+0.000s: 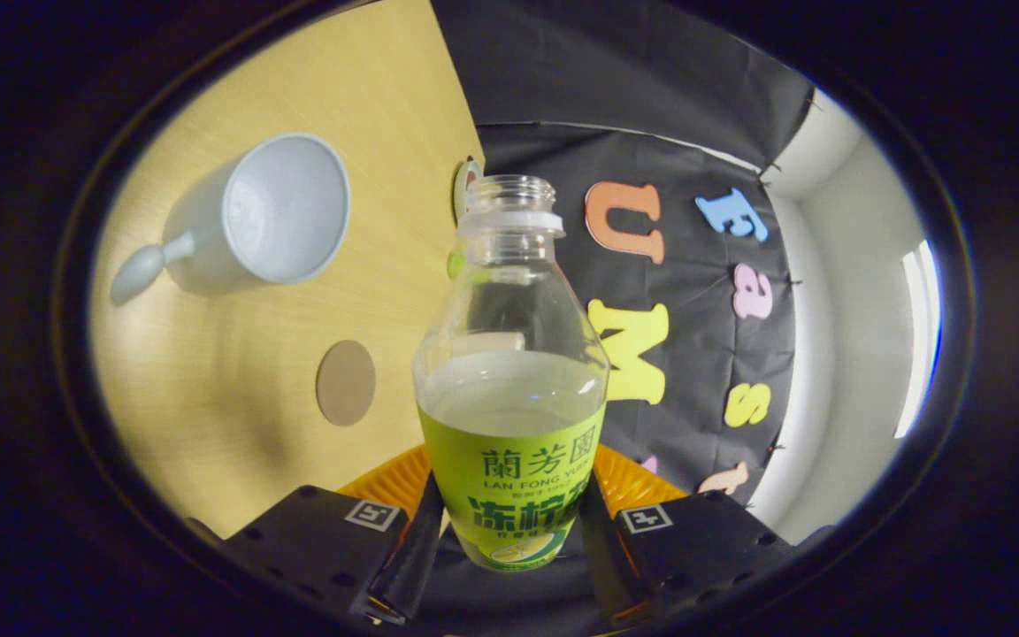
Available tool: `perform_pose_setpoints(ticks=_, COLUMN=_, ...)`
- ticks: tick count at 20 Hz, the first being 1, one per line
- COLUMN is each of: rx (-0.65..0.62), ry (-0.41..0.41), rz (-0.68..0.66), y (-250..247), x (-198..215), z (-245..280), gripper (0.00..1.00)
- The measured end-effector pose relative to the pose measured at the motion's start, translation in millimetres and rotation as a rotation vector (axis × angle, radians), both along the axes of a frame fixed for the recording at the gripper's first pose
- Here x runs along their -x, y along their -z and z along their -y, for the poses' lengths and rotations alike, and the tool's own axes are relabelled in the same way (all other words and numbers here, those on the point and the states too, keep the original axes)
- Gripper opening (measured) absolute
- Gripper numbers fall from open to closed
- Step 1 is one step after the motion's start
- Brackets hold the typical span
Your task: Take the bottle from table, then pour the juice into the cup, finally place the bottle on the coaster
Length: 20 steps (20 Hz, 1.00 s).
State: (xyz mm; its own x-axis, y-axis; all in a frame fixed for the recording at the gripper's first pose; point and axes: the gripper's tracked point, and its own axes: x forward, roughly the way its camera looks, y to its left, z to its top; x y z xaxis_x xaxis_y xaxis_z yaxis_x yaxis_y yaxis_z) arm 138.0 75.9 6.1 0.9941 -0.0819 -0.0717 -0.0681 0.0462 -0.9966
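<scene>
A clear uncapped bottle (509, 372) with a green label and pale juice in its lower half stands between my fingers. My gripper (509, 518) is shut on the bottle, both fingers pressing its labelled body. The view is rolled, so the wooden table (235, 425) appears tilted. A white cup (266, 212) with a handle sits on the table beyond the fingers, its inside showing no liquid. A round brown coaster (346, 382) lies flat on the table, nearer to me than the cup and just beside the bottle.
The table's edge runs behind the bottle, where the black cloth wall (704, 292) begins. A small round sticker-like object (465, 186) sits at that edge behind the bottle's neck. A white wall (837, 354) stands past the cloth.
</scene>
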Motion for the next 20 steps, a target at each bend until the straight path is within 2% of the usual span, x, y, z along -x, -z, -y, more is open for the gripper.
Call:
perform_pose_setpoints(ticks=6, rx=-0.441, ry=0.038, rz=-0.093, y=15.5, x=17.6, z=7.4, gripper=0.76)
perform_pose_setpoints(ticks=12, rx=-0.947, ry=0.034, rz=-0.148, y=-0.6, x=28.6, z=7.0, gripper=0.76)
perform_pose_setpoints(ticks=20, rx=-1.31, ry=0.018, rz=-0.202, y=-26.4, x=-5.3, z=5.6, gripper=0.76)
